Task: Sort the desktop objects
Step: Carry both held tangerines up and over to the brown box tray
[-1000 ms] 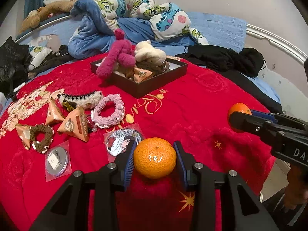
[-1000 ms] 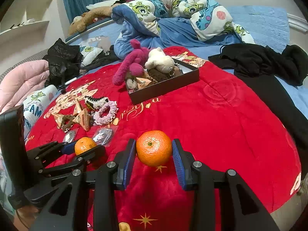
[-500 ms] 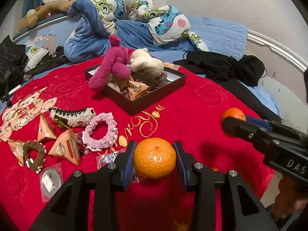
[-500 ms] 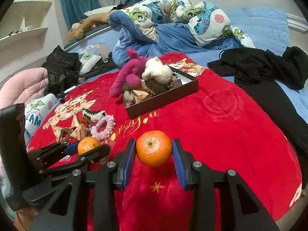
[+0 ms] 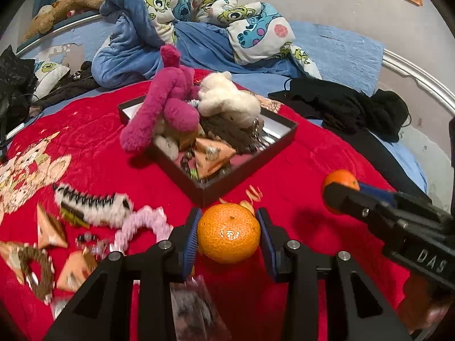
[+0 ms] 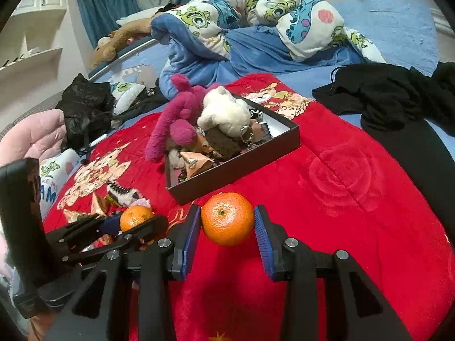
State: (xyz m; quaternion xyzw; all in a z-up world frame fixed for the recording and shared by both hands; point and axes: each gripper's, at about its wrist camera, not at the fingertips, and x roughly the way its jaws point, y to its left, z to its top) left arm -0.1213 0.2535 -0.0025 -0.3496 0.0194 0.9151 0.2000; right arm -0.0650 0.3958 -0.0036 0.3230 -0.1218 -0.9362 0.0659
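Left tool (image 5: pixel 229 234) and right tool (image 6: pixel 226 224) each grip a round orange mandarin above the red blanket (image 6: pixel 341 176).
The left tool's mandarin (image 5: pixel 229 233) and the right tool's mandarin (image 6: pixel 227 218) sit pressed between blue pads, near the front corner of the dark shallow box (image 5: pixel 250 173) holding a pink plush toy (image 5: pixel 167 110) and a white plush toy (image 5: pixel 227 99).

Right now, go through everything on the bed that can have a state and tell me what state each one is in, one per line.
Left gripper: shut on a tangerine, held off the blanket.
Right gripper: shut on a second tangerine, also lifted.
Black box: open, no lid on, part filled.
Pink plush toy: hanging over the box's edge.
White plush toy: in the box.
Pink scrunchie: loose on the red blanket, unsorted.
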